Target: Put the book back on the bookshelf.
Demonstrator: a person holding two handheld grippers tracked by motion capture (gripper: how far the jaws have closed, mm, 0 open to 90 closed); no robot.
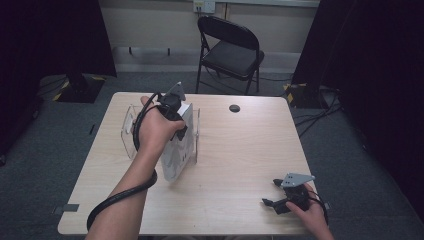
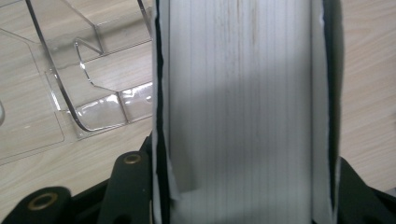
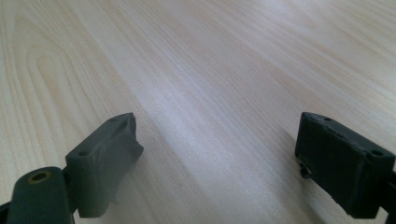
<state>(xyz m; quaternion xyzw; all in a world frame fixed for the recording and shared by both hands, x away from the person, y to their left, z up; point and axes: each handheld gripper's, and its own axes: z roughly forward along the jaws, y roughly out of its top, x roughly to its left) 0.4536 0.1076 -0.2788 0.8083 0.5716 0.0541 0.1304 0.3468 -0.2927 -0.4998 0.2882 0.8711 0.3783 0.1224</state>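
Closest to the high camera, the person's left forearm reaches up over the pale wood-grain worktop [image 1: 240,150], its thick black cable looping back toward the near edge. That hand carries the left tool [image 1: 172,107], which is clamped on a thick white book [image 1: 177,150] standing upright on the worktop. In the left gripper view the book's page block [image 2: 240,107] runs straight up between the two black jaws, a cover pressed against each side (a few faint brown streaks mark the paper edges near the top).

A clear plastic holder with upright divider walls [image 1: 131,127] sits on the worktop on the left side of the book. Seen from above, the book stands at the holder's right end, with one transparent wall [image 1: 197,132] rising just beside its far cover; whether its lower edge rests inside a compartment or on bare wood I cannot tell. In the left gripper view the holder's compartments [image 2: 100,88] hold nothing, only wood showing through the plastic.

Near the right front corner, the right tool [image 1: 274,192] lies low over the worktop in the person's right hand, well apart from the book and holder. Its jaws are spread wide, with bare wood grain [image 3: 210,93] between them.

A small dark round disc [image 1: 234,108] lies near the far edge. Behind the worktop stands a black folding chair [image 1: 230,50].
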